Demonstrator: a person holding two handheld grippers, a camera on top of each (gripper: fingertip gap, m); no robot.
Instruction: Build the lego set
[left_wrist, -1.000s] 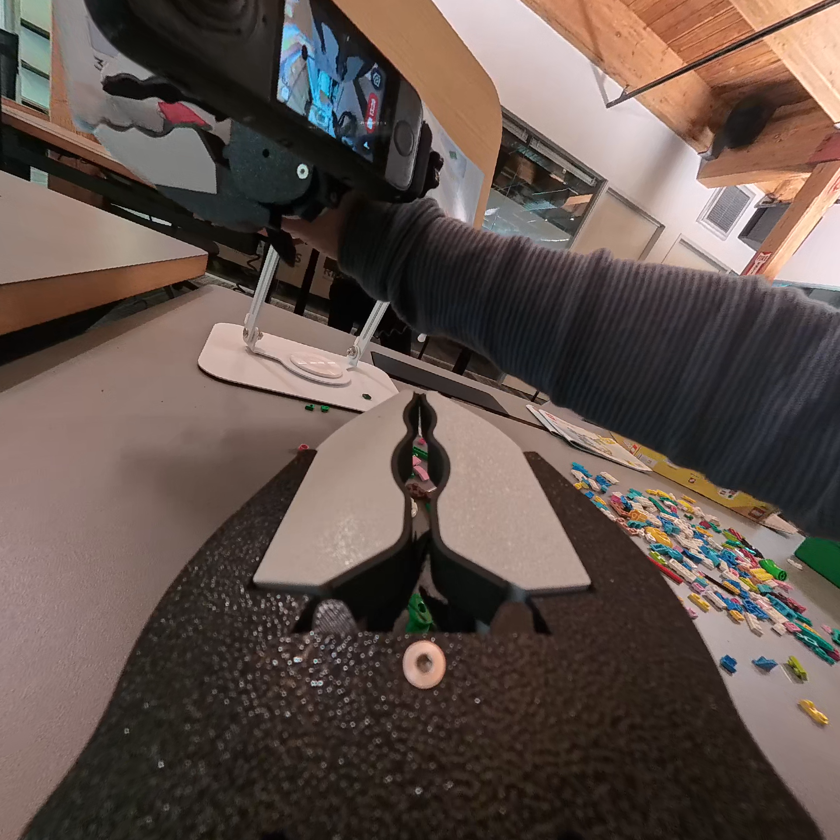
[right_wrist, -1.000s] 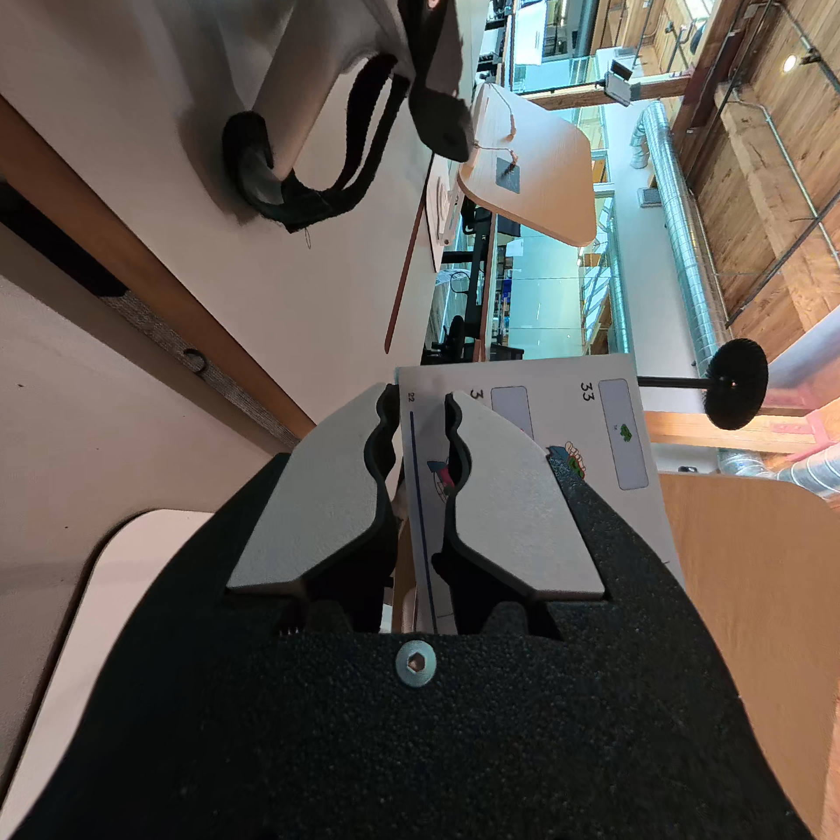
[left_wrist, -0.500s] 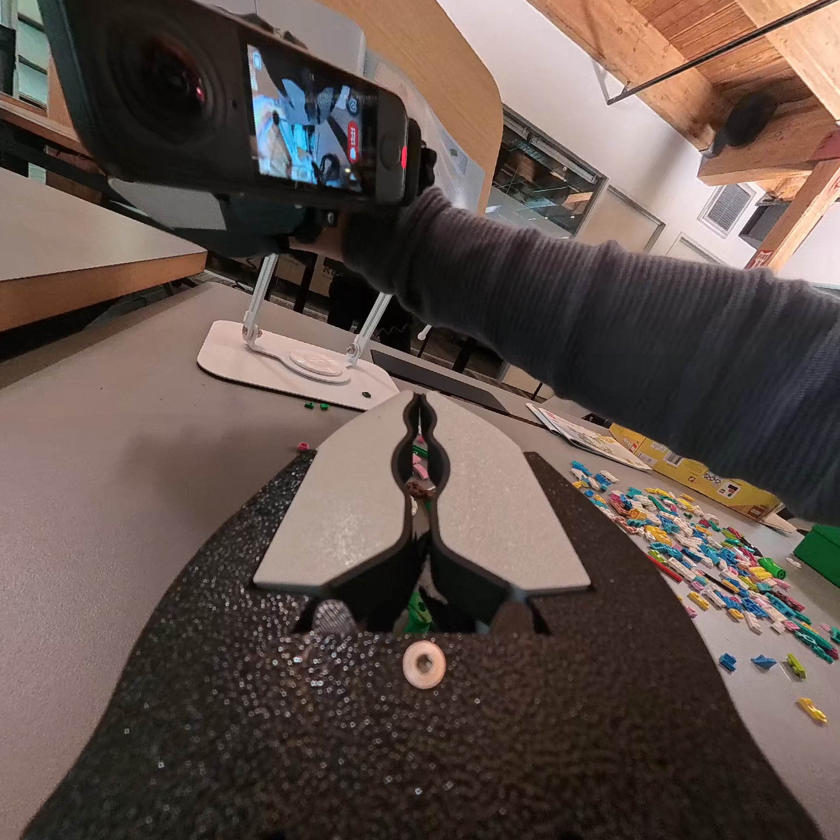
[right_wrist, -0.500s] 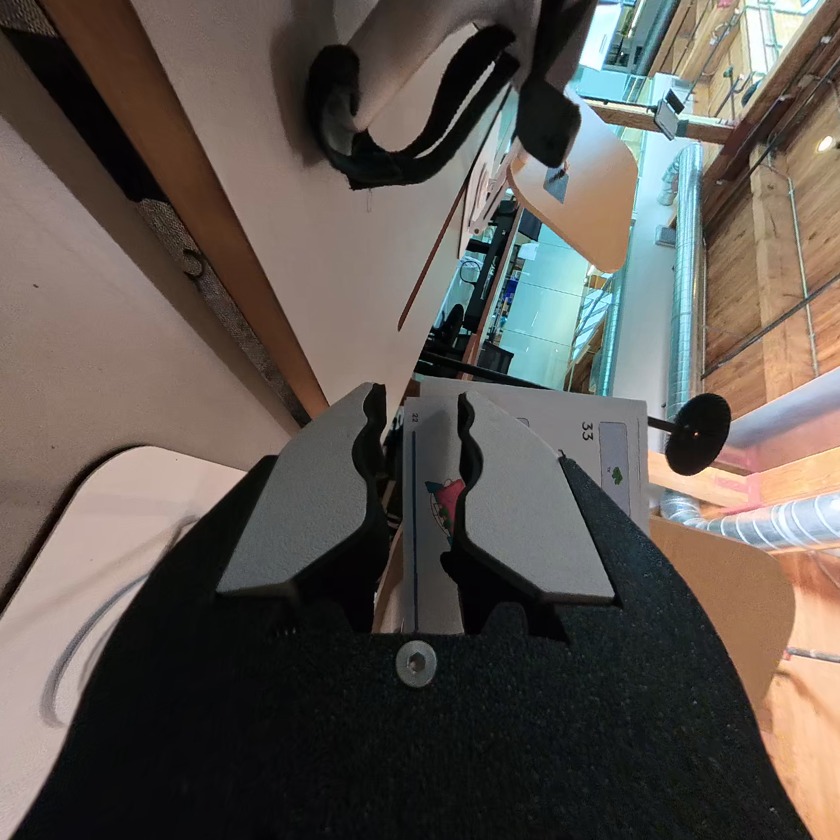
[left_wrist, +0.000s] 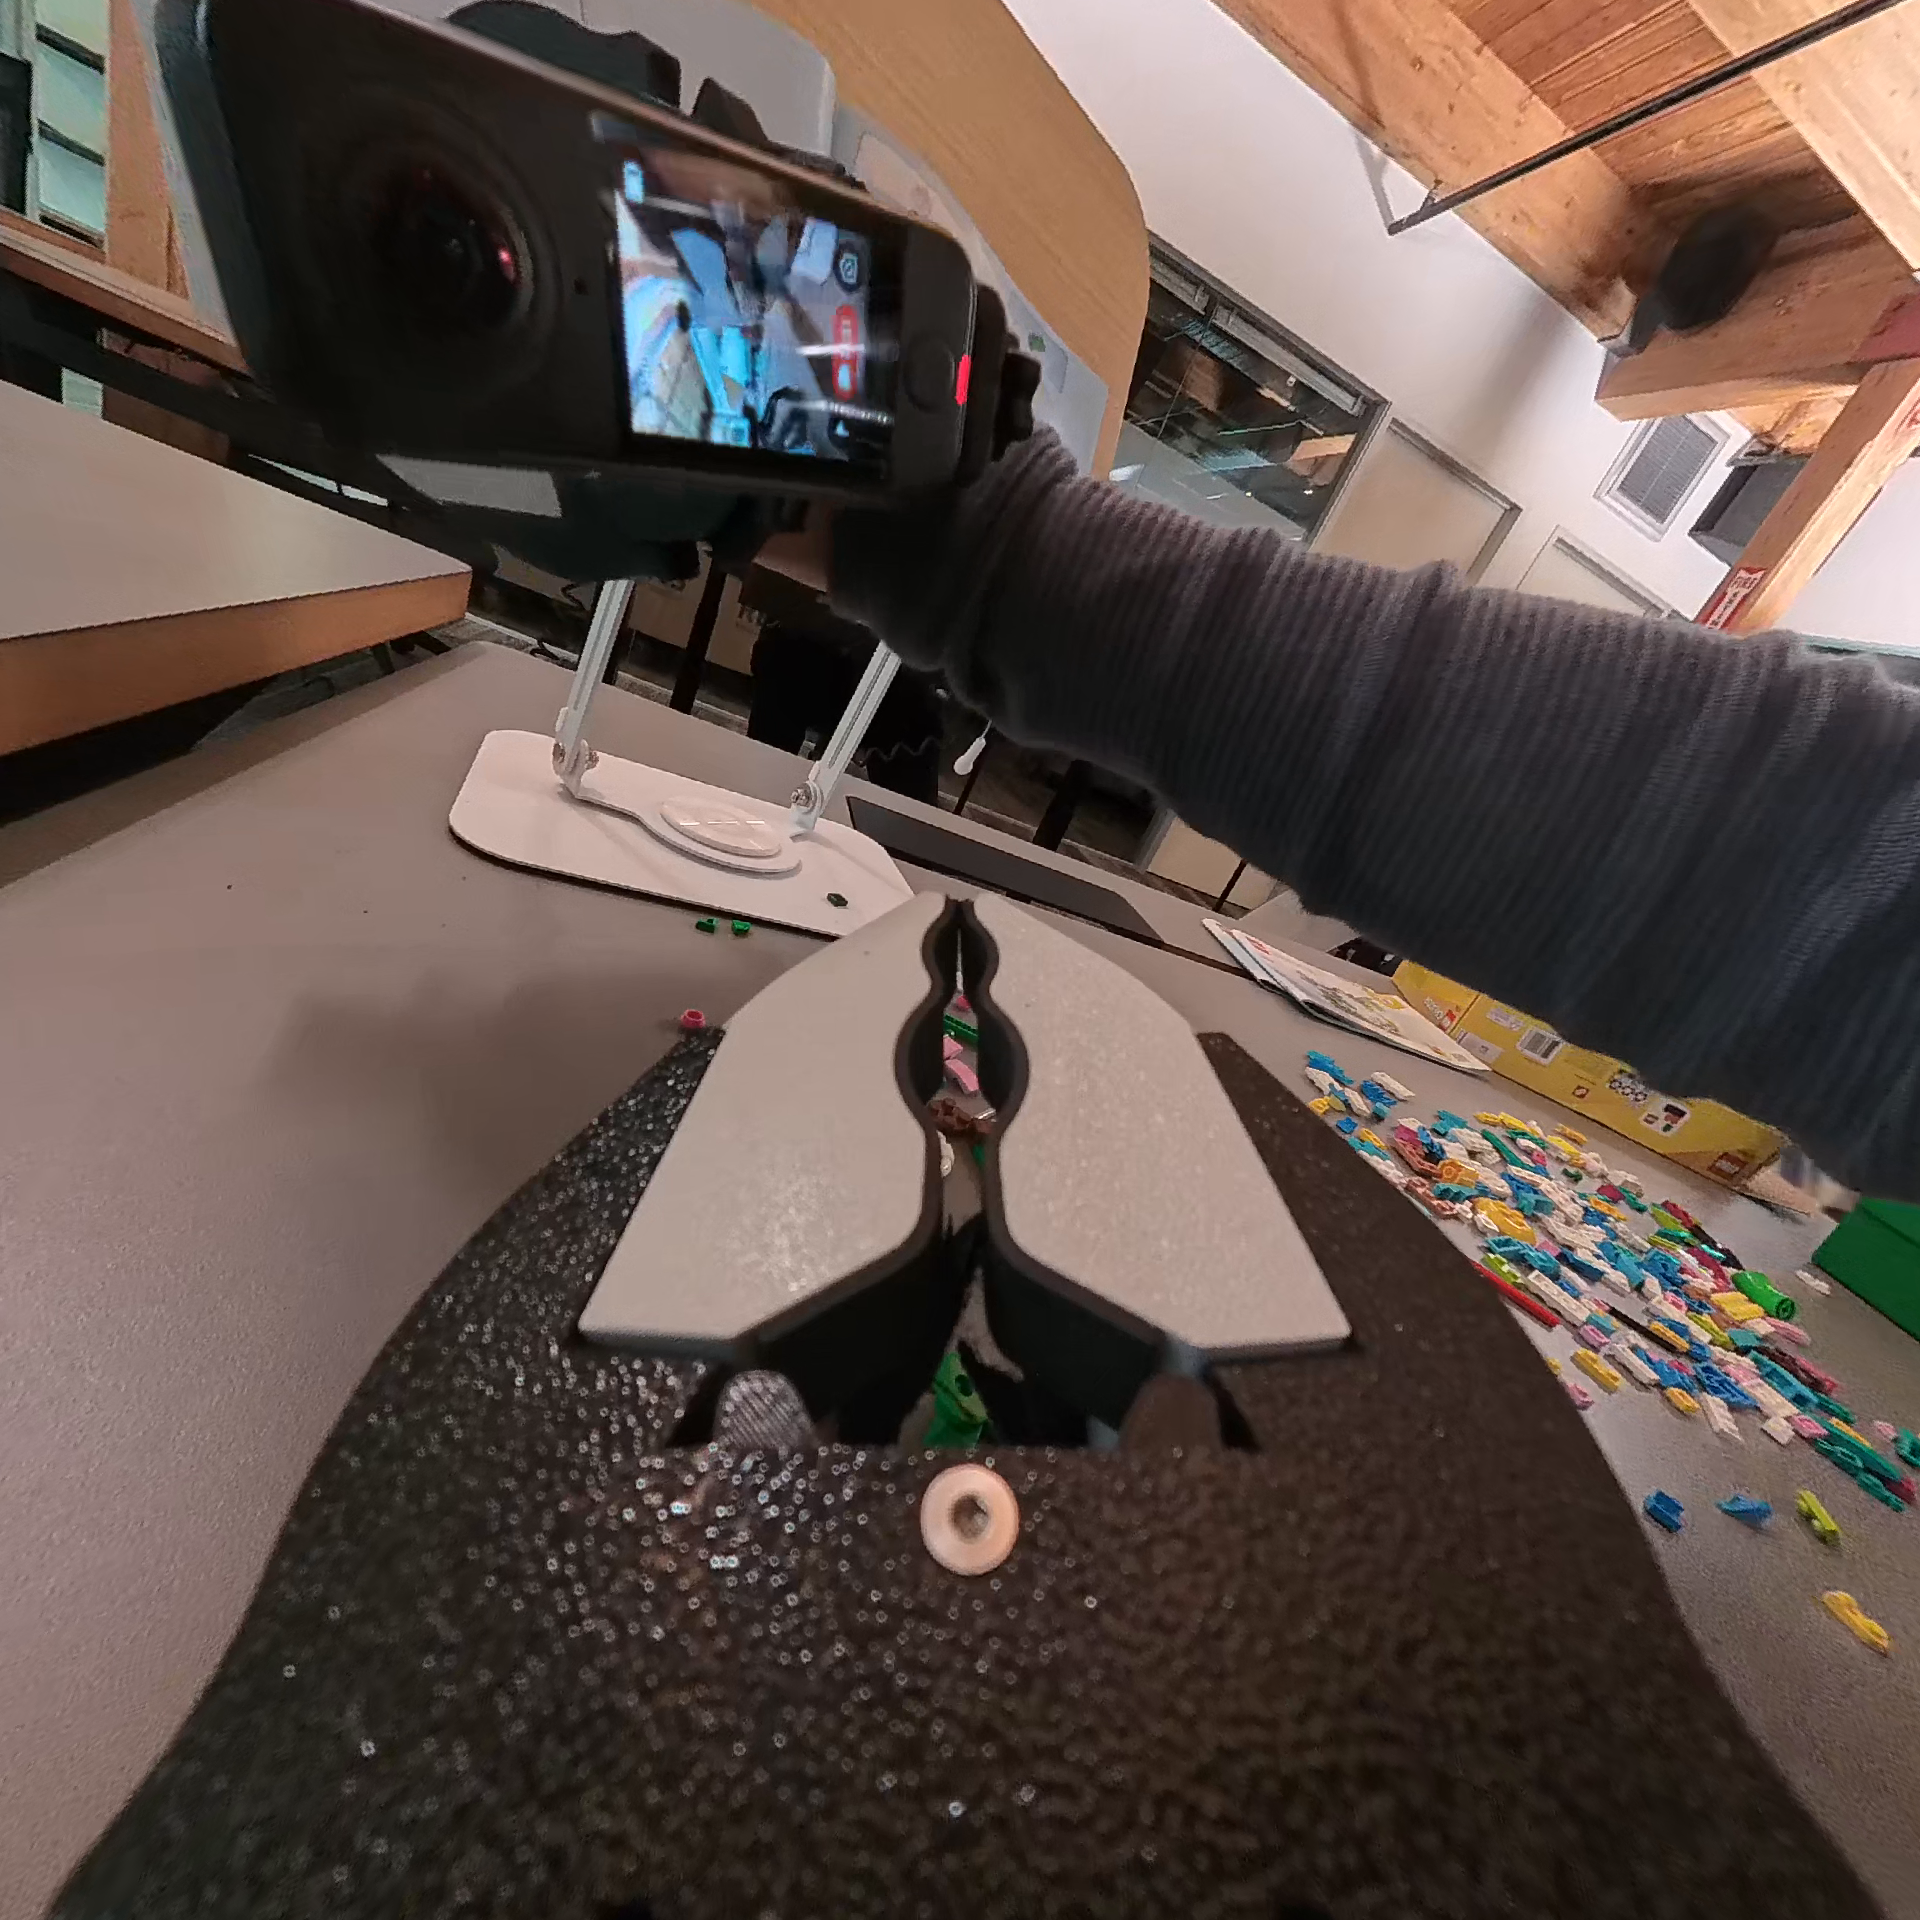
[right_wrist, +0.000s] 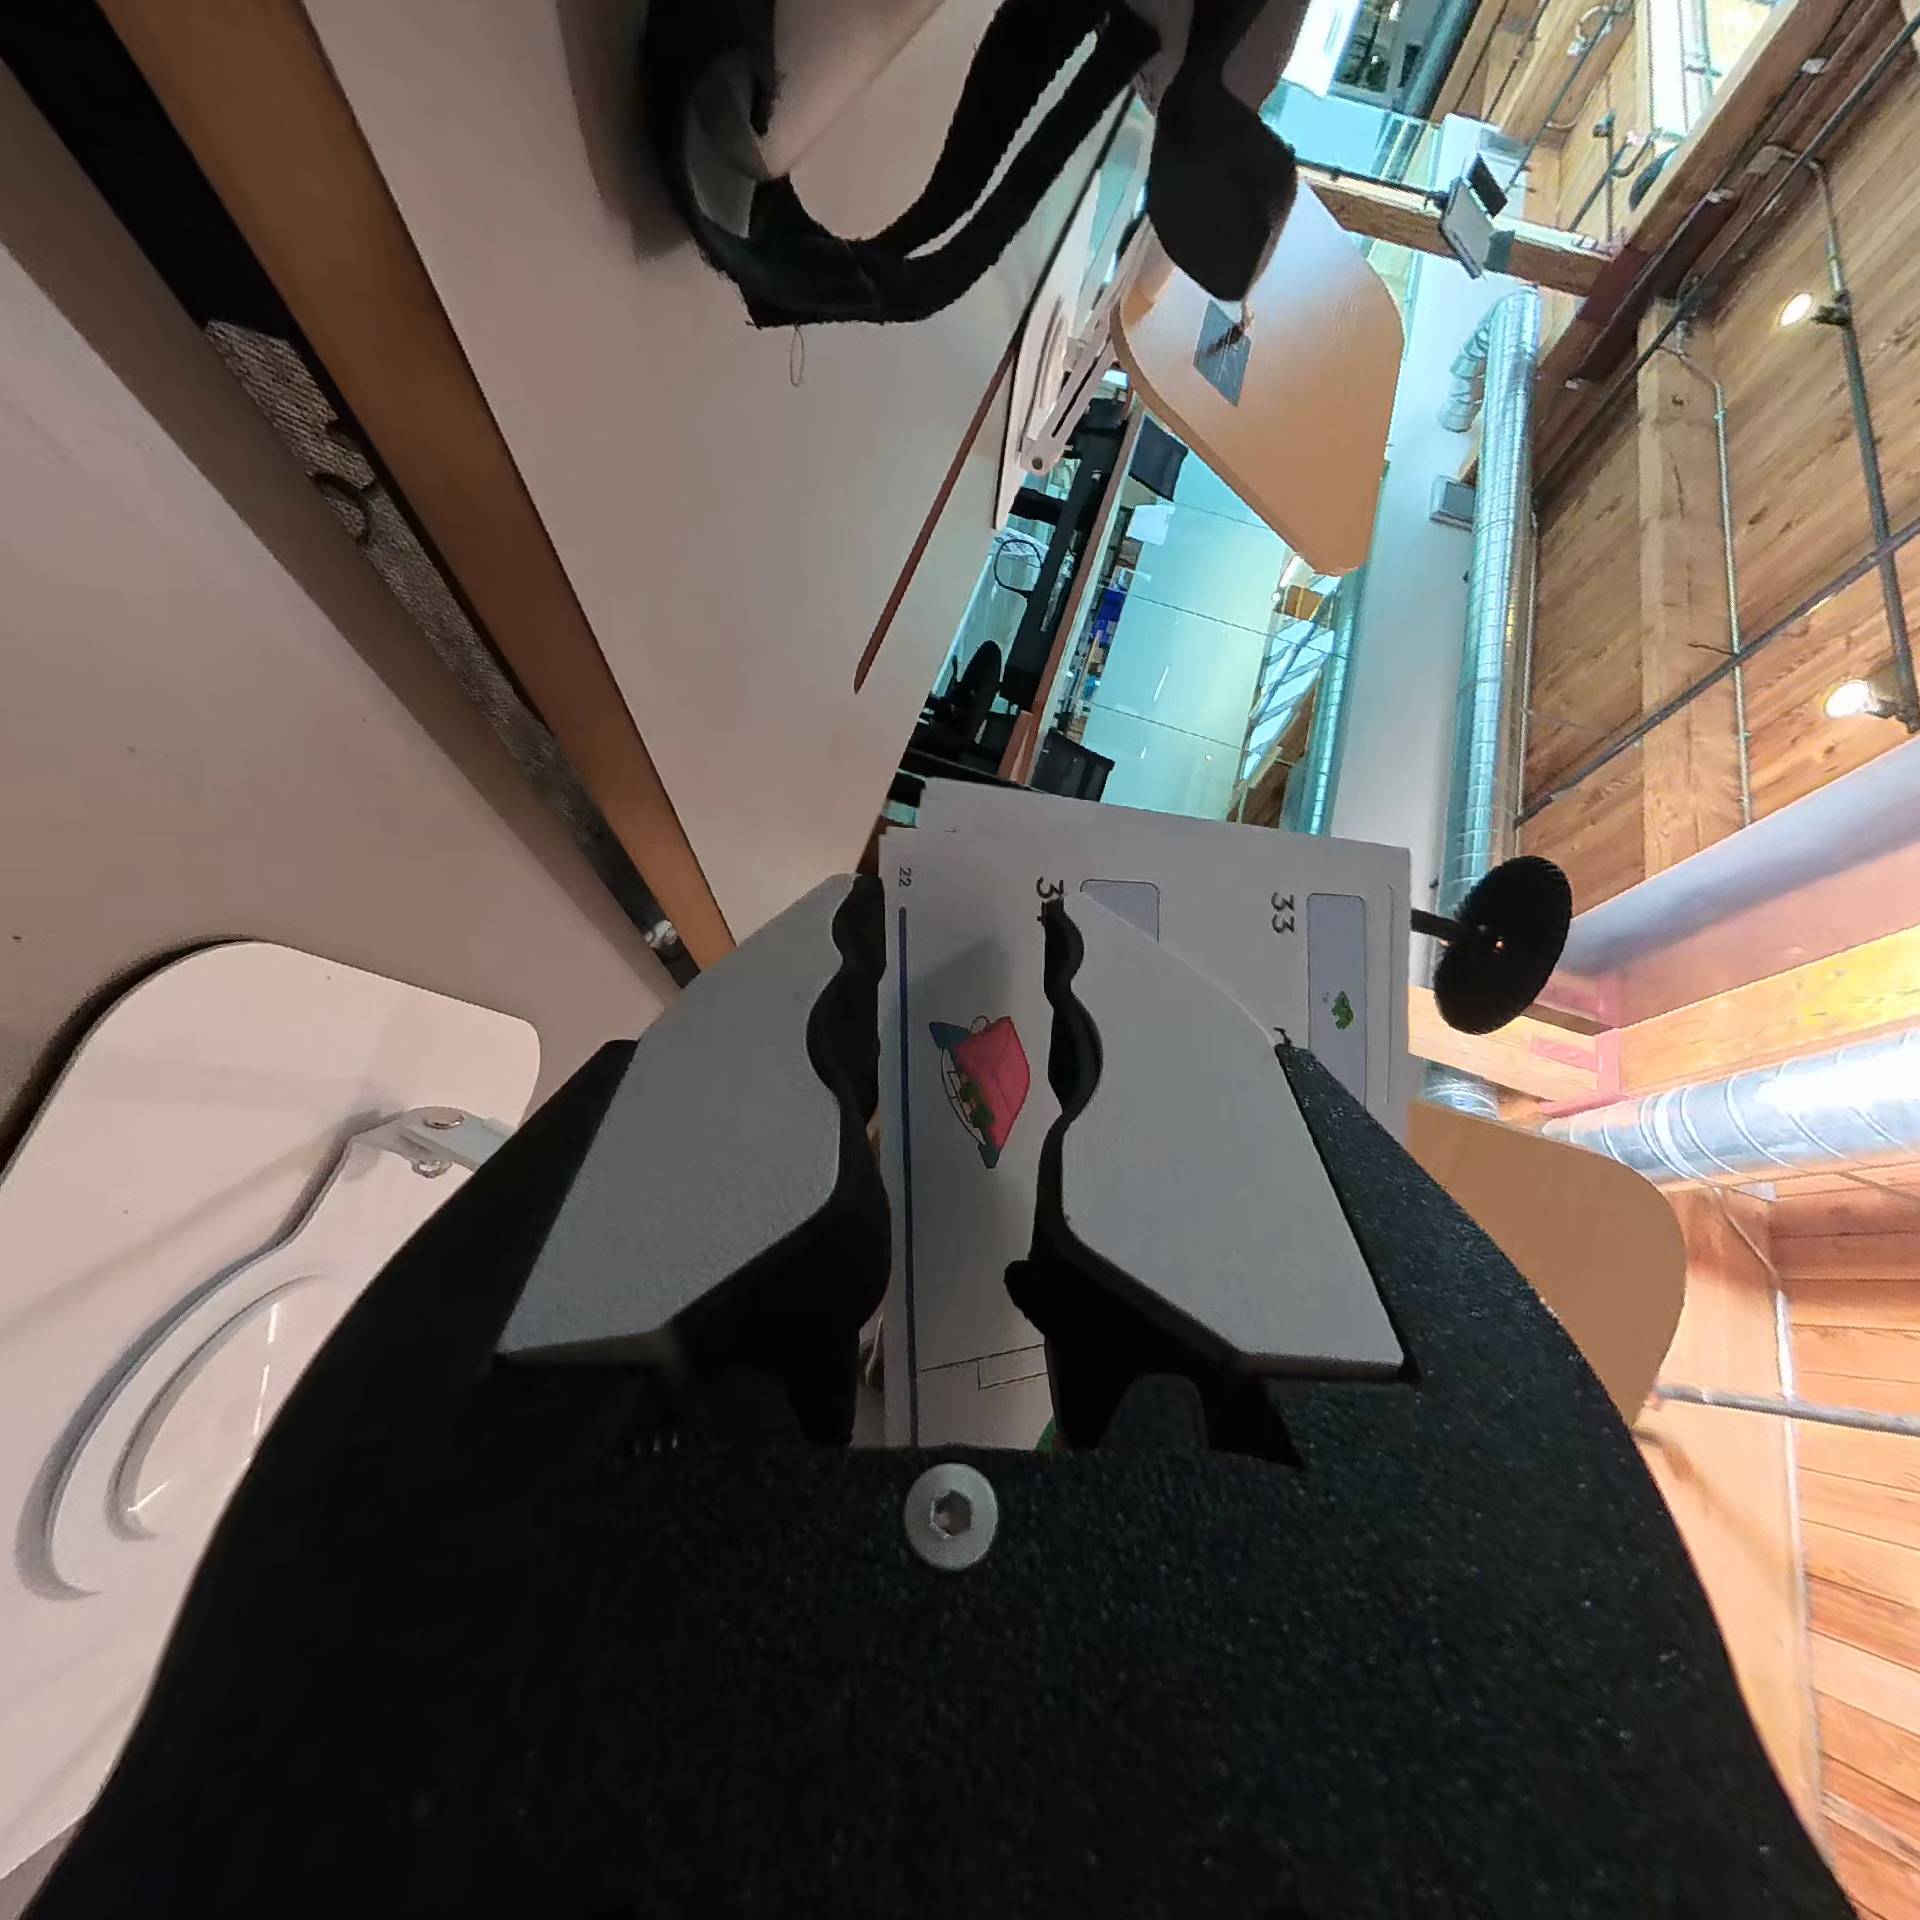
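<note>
Grey table (left_wrist: 260, 1091) carries everything: white stand base (left_wrist: 665, 821) at the far side, a loose lego pile (left_wrist: 1621, 1247) spread to the right, a yellow box (left_wrist: 1558, 1081) and a second booklet (left_wrist: 1330, 987) beyond it.

The person's sleeve (left_wrist: 1455, 790) reaches across, holding the right gripper (right_wrist: 961, 1039) up at the stand. From the left wrist view only its camera-and-phone back (left_wrist: 582, 291) shows.

Right gripper: jaws part-open, a gap between them, the instruction booklet (right_wrist: 1143, 904) filling that gap. Can't tell if the pads touch the paper or just frame it.

Left gripper (left_wrist: 961, 1029): low over the table, jaws nearly closed, tips almost meeting. A small partial build (left_wrist: 956, 1112) of pink, brown and green bits sits in the gap, apparently pinched, contact not clearly visible.

Step, as I judge it: checking or turning the instruction page, not placing a brick.

Next likely needs: read the page, swing the right gripper down to the pile, pick the matching small piece, and keep the left steady on the build.
</note>
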